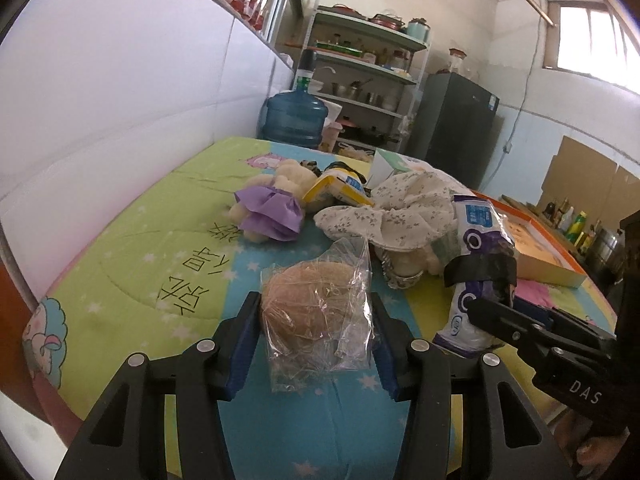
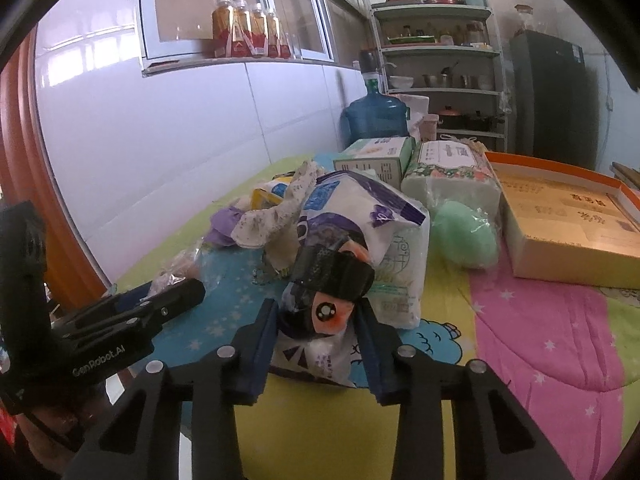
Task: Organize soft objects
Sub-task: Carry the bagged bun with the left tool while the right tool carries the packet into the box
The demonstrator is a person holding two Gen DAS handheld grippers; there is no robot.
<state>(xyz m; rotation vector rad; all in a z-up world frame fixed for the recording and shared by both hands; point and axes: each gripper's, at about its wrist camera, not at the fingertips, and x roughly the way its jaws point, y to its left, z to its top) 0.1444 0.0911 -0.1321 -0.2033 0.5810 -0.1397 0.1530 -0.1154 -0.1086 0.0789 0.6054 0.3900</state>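
the bagged bun (image 1: 316,300) lies on the bright quilt (image 1: 132,248) near its front edge, and the left gripper (image 1: 314,340) brackets it — its blue pads press into the clear wrap on both sides at about half opening, so i judge it a grip meant to hold without crushing the bread. just beside it, the right gripper (image 2: 316,340) has narrowed onto a white and purple soft pack (image 2: 320,320) wrapped in a black band (image 2: 332,274); the pads touch the pack's lower end, which seems the easiest part to pinch. behind both sits the unsorted heap: a floral cloth (image 1: 384,208), a plush toy in a purple skirt (image 1: 272,212), a green sponge (image 2: 464,236). the orange-rimmed box (image 2: 560,220) stands open at the right — probably where the soft things belong.
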